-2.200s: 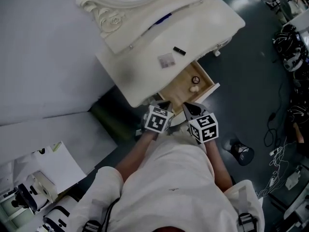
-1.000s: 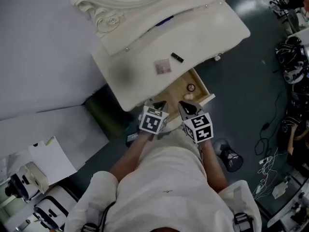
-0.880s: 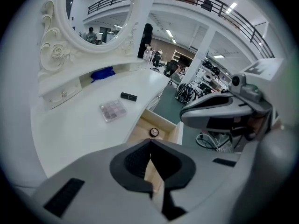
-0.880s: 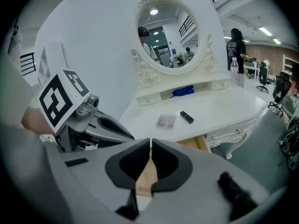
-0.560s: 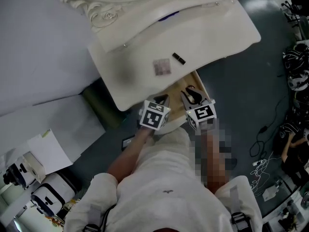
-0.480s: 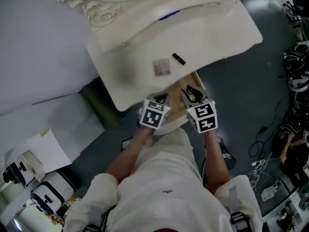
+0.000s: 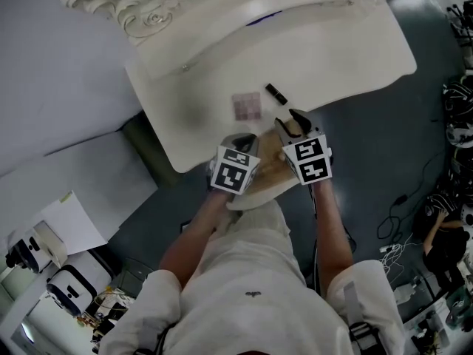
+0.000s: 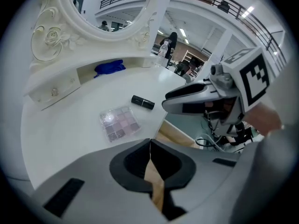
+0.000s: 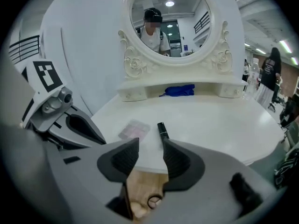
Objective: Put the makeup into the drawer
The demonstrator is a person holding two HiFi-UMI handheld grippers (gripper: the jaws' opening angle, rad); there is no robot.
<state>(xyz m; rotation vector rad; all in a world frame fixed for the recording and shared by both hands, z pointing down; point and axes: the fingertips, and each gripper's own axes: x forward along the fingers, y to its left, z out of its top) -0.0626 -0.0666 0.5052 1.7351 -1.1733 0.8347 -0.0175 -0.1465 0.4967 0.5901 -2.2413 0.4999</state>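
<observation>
On the white dressing table (image 7: 347, 50) lie a clear eyeshadow palette (image 7: 247, 106) (image 8: 119, 123) (image 9: 134, 129) and a black lipstick tube (image 7: 276, 93) (image 8: 142, 102) (image 9: 162, 129). Below its front edge the wooden drawer (image 7: 275, 163) stands pulled out; a small ring (image 9: 154, 202) and a beige piece (image 9: 138, 211) lie in it. My left gripper (image 7: 242, 140) (image 8: 150, 141) is shut and empty, over the drawer just short of the palette. My right gripper (image 7: 293, 121) (image 9: 151, 146) hovers above the drawer near the lipstick, its jaws opening with nothing between them.
An ornate oval mirror (image 9: 170, 20) rises at the back of the table, with a blue object (image 9: 177, 90) (image 8: 110, 67) on the low shelf beneath it. Cables and gear (image 7: 454, 117) lie on the dark floor to the right. A person (image 9: 271, 73) stands far off.
Both grippers have moved forward over the open drawer toward the table top. The right jaws have gone from shut to wide apart; the left stays shut.
</observation>
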